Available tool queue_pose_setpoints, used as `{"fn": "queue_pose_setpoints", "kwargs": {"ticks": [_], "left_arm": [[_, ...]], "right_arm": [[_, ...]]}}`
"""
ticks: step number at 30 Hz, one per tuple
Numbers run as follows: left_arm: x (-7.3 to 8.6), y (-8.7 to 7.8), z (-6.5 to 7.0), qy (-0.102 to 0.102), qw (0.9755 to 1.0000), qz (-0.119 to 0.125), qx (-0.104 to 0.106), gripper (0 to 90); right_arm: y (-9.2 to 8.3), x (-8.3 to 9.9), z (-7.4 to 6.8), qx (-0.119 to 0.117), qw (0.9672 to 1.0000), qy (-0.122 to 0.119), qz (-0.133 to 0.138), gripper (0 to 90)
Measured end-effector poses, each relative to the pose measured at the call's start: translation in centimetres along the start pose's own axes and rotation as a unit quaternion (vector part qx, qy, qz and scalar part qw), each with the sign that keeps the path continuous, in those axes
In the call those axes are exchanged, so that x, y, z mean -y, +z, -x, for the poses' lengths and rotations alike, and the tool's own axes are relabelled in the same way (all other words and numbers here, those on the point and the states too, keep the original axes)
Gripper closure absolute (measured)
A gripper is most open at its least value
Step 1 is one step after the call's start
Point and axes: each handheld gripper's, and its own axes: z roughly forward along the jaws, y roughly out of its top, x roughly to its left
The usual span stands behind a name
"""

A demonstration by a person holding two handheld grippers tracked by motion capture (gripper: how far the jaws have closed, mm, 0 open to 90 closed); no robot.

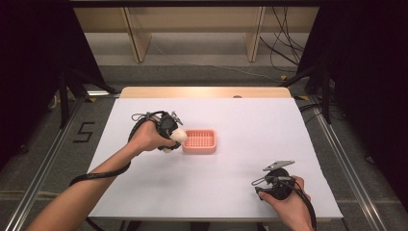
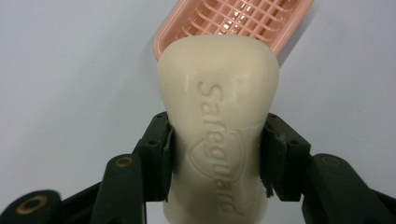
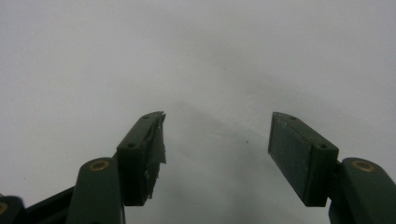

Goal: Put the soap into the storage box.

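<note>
While the right gripper (image 1: pixel 262 188) rests at the lower right of the high view, jaws wide with nothing between them, the left gripper (image 1: pixel 174 139) at centre left clamps one cream soap bar (image 2: pixel 219 126) by its sides. Just beyond the soap sits one pink slatted tray (image 1: pixel 199 141), nothing in it, on one white table (image 1: pixel 250 125).

A lab: a white-covered table (image 1: pixel 207 192) on metal framing, loose cables (image 1: pixel 284 48), black curtains (image 1: pixel 370 72).
</note>
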Motion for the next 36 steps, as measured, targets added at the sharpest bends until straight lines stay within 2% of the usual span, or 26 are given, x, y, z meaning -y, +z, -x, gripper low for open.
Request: {"fn": "queue_pose_setpoints", "kwargs": {"ticks": [6, 12, 13, 15, 16, 23, 24, 28, 31, 32, 35, 36], "left_arm": [[-0.5, 0.1, 0.1, 0.001, 1.0, 0.001, 0.0, 49.4], [-1.0, 0.2, 0.1, 0.013, 0.9999, -0.001, -0.004, 49.4], [-1.0, 0.3, 0.1, 0.01, 0.9999, 0.0, -0.003, 49.4], [-1.2, 0.3, 0.0, 0.018, 0.9998, -0.001, -0.004, 49.4], [-1.3, 0.3, 0.1, 0.012, 0.9999, 0.002, -0.004, 49.4], [-1.7, 0.3, -0.1, 0.024, 0.9997, 0.003, -0.006, 49.4], [-1.8, 0.4, 0.0, 0.019, 0.9998, 0.003, -0.005, 49.4], [-1.9, 0.5, -0.1, 0.027, 0.9996, 0.004, -0.006, 49.4], [-2.1, 0.6, 0.0, 0.023, 0.9997, 0.005, -0.004, 49.4], [-2.2, 0.6, -0.1, 0.031, 0.9995, 0.004, -0.005, 49.4], [-2.4, 0.6, 0.0, 0.028, 0.9996, 0.005, -0.003, 49.4], [-2.5, 0.7, 0.0, 0.034, 0.9994, 0.005, -0.004, 49.4]], "right_arm": [[0.0, 0.0, 0.0, 0.0, 1.0, 0.0, 0.0, 36.7], [0.0, 0.0, 0.0, 0.0, 1.0, 0.0, 0.001, 36.7], [0.0, 0.0, 0.0, 0.001, 1.0, 0.002, 0.002, 36.7], [0.0, 0.0, 0.0, -0.001, 1.0, 0.001, 0.002, 36.7], [0.0, 0.0, 0.0, 0.0, 1.0, 0.002, 0.002, 36.7], [-0.2, 0.0, 0.1, 0.003, 1.0, -0.001, 0.003, 36.7], [-0.2, 0.1, 0.2, 0.002, 1.0, -0.001, 0.004, 36.7], [-0.2, 0.1, 0.2, 0.006, 1.0, 0.002, 0.005, 36.7], [-0.2, 0.2, 0.1, 0.004, 1.0, 0.003, 0.006, 36.7], [-0.2, 0.2, 0.2, 0.001, 1.0, 0.002, 0.004, 36.7], [-0.3, 0.3, 0.2, 0.003, 1.0, 0.002, 0.004, 36.7], [-0.4, 0.3, 0.2, 0.005, 1.0, 0.004, 0.004, 36.7]]}}
